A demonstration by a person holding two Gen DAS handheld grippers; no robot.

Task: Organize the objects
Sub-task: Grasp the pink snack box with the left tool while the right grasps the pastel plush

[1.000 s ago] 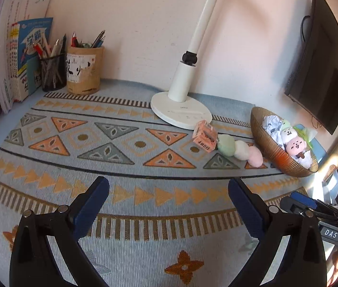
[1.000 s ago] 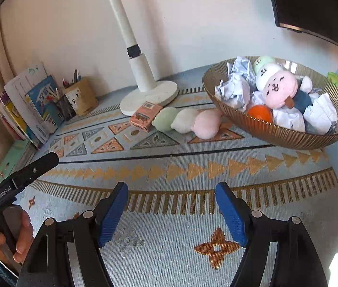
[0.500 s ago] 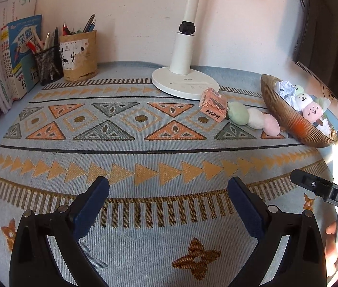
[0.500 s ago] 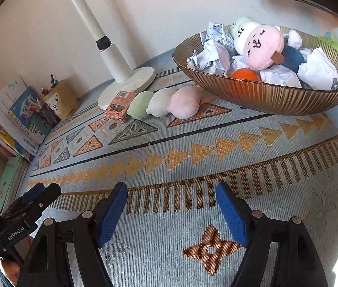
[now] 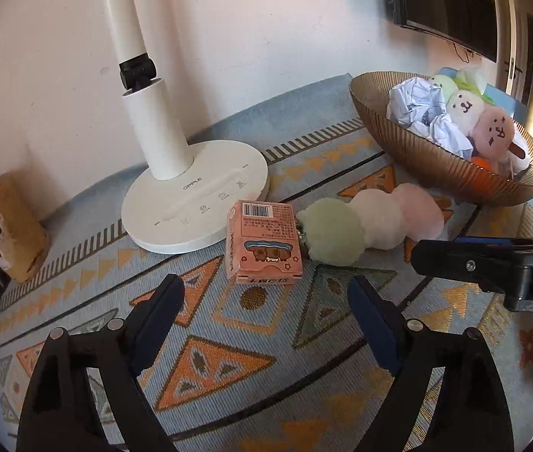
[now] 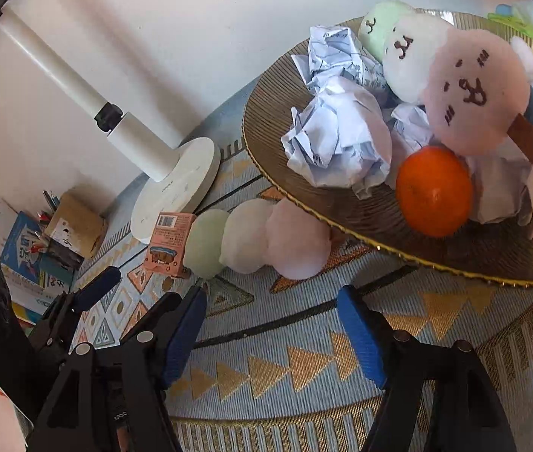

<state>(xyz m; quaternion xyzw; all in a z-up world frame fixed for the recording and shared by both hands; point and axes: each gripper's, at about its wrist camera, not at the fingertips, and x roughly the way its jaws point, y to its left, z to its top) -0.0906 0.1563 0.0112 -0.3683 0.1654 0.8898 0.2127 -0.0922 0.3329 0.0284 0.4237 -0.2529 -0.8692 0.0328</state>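
A small pink carton (image 5: 264, 243) lies on the patterned mat beside the lamp base (image 5: 195, 199). A three-ball plush skewer, green, white and pink (image 5: 368, 222), lies between the carton and the ribbed bronze bowl (image 5: 436, 165). My left gripper (image 5: 262, 293) hovers just short of the carton, its jaws closing with nothing between them. My right gripper (image 6: 272, 297) is low over the mat, just short of the plush skewer (image 6: 259, 241) and the bowl (image 6: 304, 211). Its jaws are closing slightly and hold nothing. The bowl holds crumpled paper (image 6: 338, 139), an orange (image 6: 434, 190) and a second plush skewer with faces (image 6: 455, 75).
A cardboard pen holder (image 5: 6, 233) and a row of books (image 6: 21, 248) stand at the far left by the wall. A dark monitor (image 5: 447, 0) hangs on the wall behind the bowl. The right gripper's finger (image 5: 492, 260) reaches in from the right, close to the pink plush ball.
Both grippers have swept forward and rolled. The carton, the plush skewer and the bowl now sit much closer. The left jaws have narrowed.
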